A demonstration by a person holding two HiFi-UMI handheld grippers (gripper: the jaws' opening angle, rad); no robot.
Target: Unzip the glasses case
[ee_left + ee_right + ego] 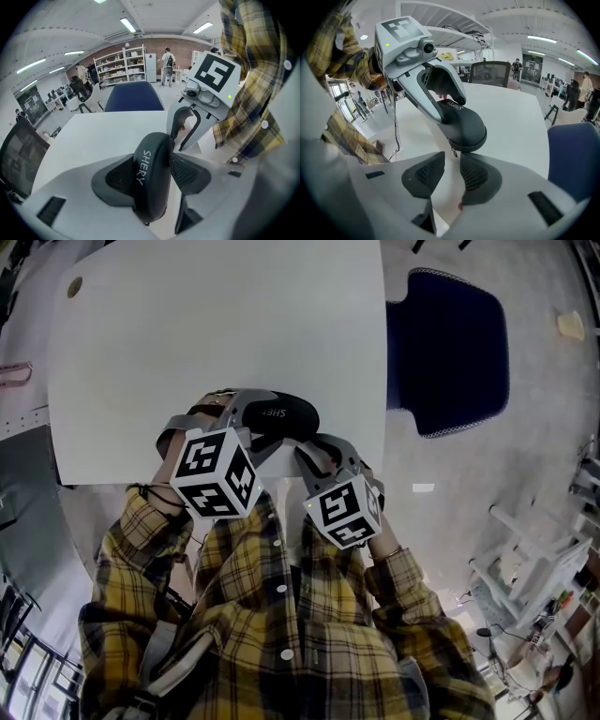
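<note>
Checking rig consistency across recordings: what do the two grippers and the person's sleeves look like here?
Both the left gripper and right gripper are light grey plastic with dark, ribbed pads. Each carries a white cube printed with black square markers. The sleeves are yellow-and-dark plaid.

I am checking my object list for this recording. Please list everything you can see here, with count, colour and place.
table: one, white, in front of the person
glasses case: one, black, near the table's front edge
zipper pull: one, dark, hanging at the case's end
chair: one, blue, to the right of the table
shelves: a few, white, by the far wall
shirt: one, yellow plaid, on the person
left gripper: one, grey, closed on the glasses case
right gripper: one, grey, open and empty, just short of the zipper pull
</note>
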